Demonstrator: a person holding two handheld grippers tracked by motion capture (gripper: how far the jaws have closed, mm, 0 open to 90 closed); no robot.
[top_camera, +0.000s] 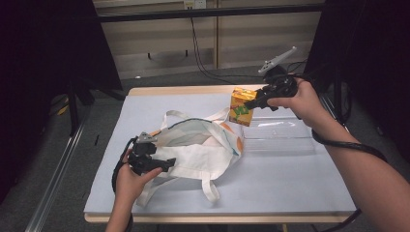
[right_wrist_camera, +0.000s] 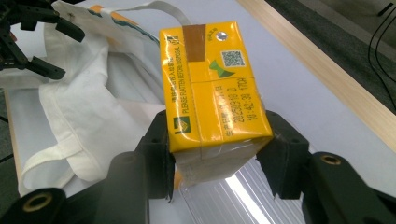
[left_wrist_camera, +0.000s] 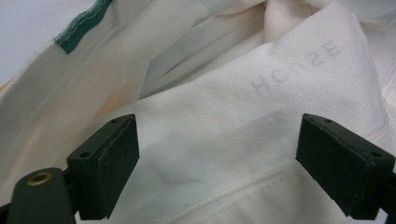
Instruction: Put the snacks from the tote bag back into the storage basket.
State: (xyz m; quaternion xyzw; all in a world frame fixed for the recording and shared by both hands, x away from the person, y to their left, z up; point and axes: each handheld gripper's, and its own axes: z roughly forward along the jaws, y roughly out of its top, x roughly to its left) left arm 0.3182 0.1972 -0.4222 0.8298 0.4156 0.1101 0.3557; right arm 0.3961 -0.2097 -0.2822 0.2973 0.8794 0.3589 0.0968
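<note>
Near edge of the table (top_camera: 270, 193): left tongs (top_camera: 167, 166) sit low on the cloth bag (top_camera: 193, 152), jaws spread wide apart with a flat fold of bag fabric lying between them, nothing pinched. In the left gripper view the cloth (left_wrist_camera: 243, 140) runs right under both pads (left_wrist_camera: 114, 163), touching or nearly so; hard to tell which.

Bag is soft and floppy, collapses flat, straps (top_camera: 210, 189) trail toward the near edge. Judgement: best taken at the rim or hem, where the stitched edge gives the pads something thicker to bite. A single layer will likely slide.

Farther back: right tongs (top_camera: 250, 103) are clamped on a yellow juice carton (top_camera: 241, 106), held up off the table just past the bag's far right corner, beside a clear plastic tray (top_camera: 285, 140). In the right gripper view the carton (right_wrist_camera: 210, 84) sits between the jaws, gripped near its lower end on two opposite sides, top end pointing away.

Carton judged light, fairly stiff but crushable, glossy so a bit slippery. Flat side faces are the right hold; squeezing harder risks denting it.

Bag mouth looks only partly open; carton is above and behind it, apart from the cloth.
</note>
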